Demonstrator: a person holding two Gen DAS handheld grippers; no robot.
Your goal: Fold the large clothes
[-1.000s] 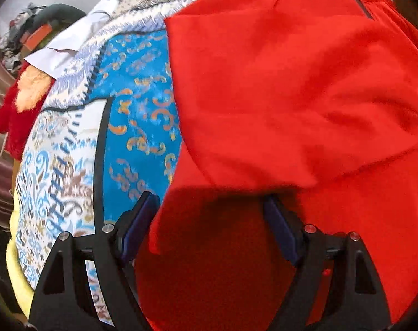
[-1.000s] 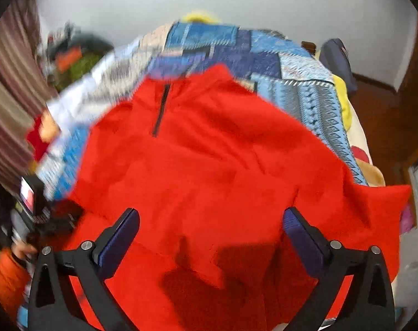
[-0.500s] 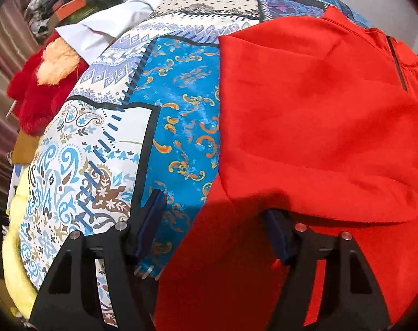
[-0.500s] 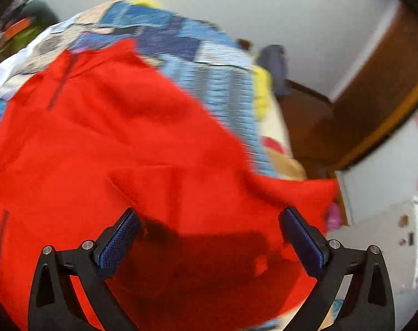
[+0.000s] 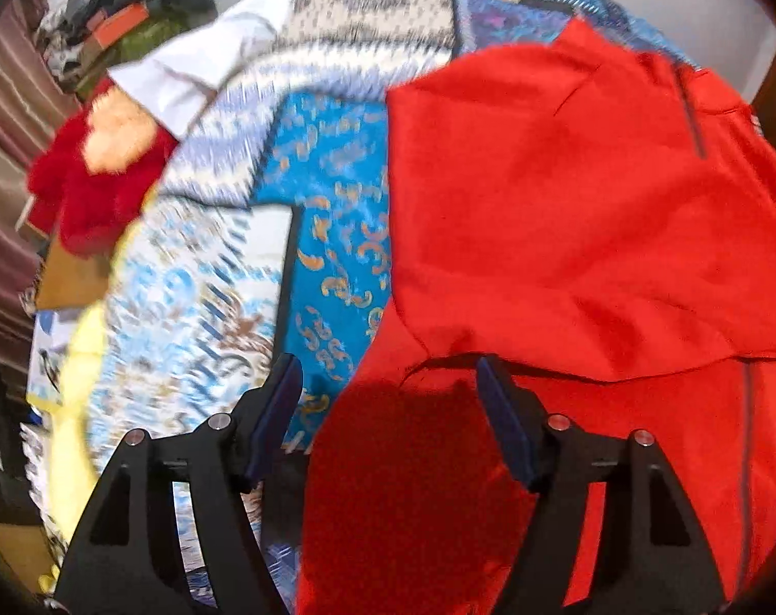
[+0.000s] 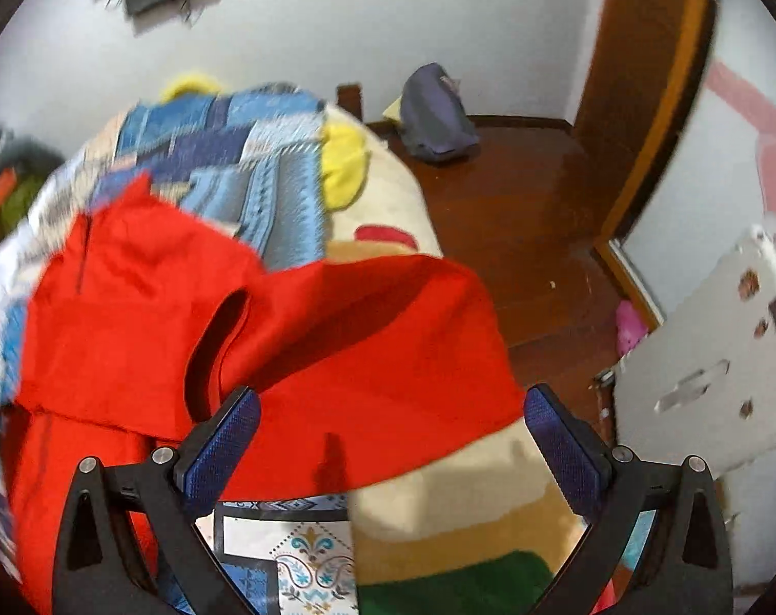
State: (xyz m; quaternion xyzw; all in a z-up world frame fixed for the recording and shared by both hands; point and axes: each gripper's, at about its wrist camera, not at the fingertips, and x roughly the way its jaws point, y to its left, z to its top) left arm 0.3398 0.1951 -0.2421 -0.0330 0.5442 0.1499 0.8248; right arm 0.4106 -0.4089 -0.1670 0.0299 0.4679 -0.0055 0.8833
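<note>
right gripper [image 6: 388, 430] swung right, red garment [image 6: 367, 359] hem cut off, perhaps blurred

The left black two-finger gripper with blue padded tips [image 5: 388, 384] reaches forward from the bottom of its wrist view with its jaws spread apart, nothing clamped between the pads; its left finger [image 5: 280, 400] and right finger [image 5: 495, 400] angle inward toward each other. The right black two-finger gripper with blue textured pads [image 6: 390, 423] likewise points forward and slightly downward, jaws spread wider still, with nothing pinched between its fingertips [image 6: 552, 425].
</note>
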